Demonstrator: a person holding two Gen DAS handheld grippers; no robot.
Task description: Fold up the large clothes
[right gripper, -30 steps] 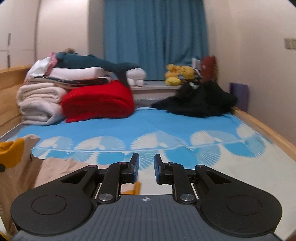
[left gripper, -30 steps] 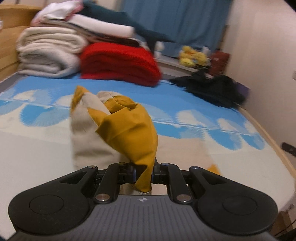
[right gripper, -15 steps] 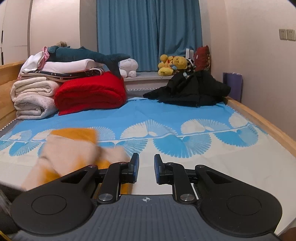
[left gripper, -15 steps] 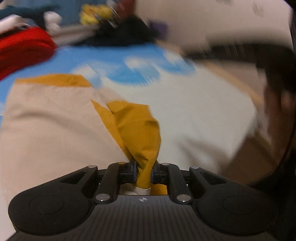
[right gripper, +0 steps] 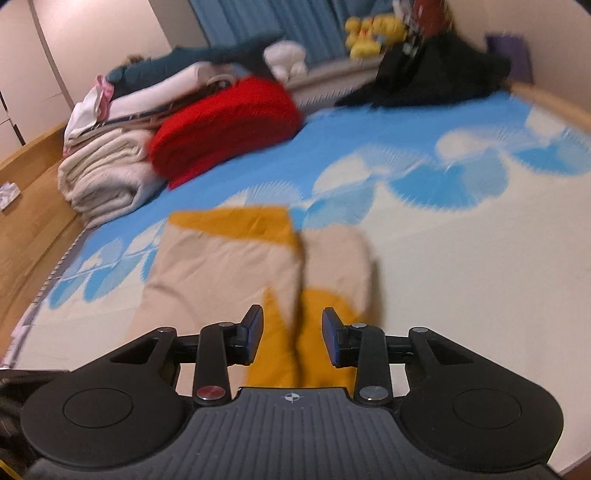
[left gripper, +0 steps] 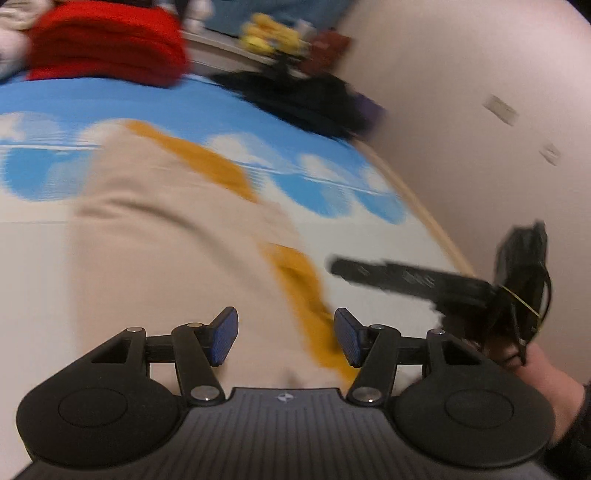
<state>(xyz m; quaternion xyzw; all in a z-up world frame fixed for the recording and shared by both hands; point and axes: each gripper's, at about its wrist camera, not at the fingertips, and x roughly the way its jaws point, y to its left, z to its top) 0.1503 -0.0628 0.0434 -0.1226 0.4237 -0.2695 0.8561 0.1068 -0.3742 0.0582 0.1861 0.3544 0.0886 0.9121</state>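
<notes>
Left of the fingers, cream blankets (right gripper: 107, 177) and a red blanket (right gripper: 225, 122) sit on the bed (right gripper: 461, 251). The beige-and-mustard garment (right gripper: 229, 266) lies ahead of both grippers, left gripper (left gripper: 286, 338) and right gripper (right gripper: 292, 338), fingers apart. Right: black clothes (right gripper: 436, 70).

Bedroom: bed (right gripper: 461, 258), curtain (right gripper: 306, 29), plush toys (right gripper: 373, 29)

A bed (right gripper: 461, 258) with a blue and white fan-patterned cover fills the room ahead of the fingers, edged by a wooden frame (right gripper: 33, 206) on the left. Beyond the fingers to the left lies a stack of folded cream blankets (right gripper: 107, 177) beside a folded red blanket (right gripper: 225, 125). Straight ahead hangs a blue curtain (right gripper: 295, 26) above a sill with yellow plush toys (right gripper: 373, 29). A black heap of clothes (right gripper: 436, 74) sits far right. Pale walls (left gripper: 480, 74) carry switch plates (left gripper: 500, 109); the light is dim and warm.
</notes>
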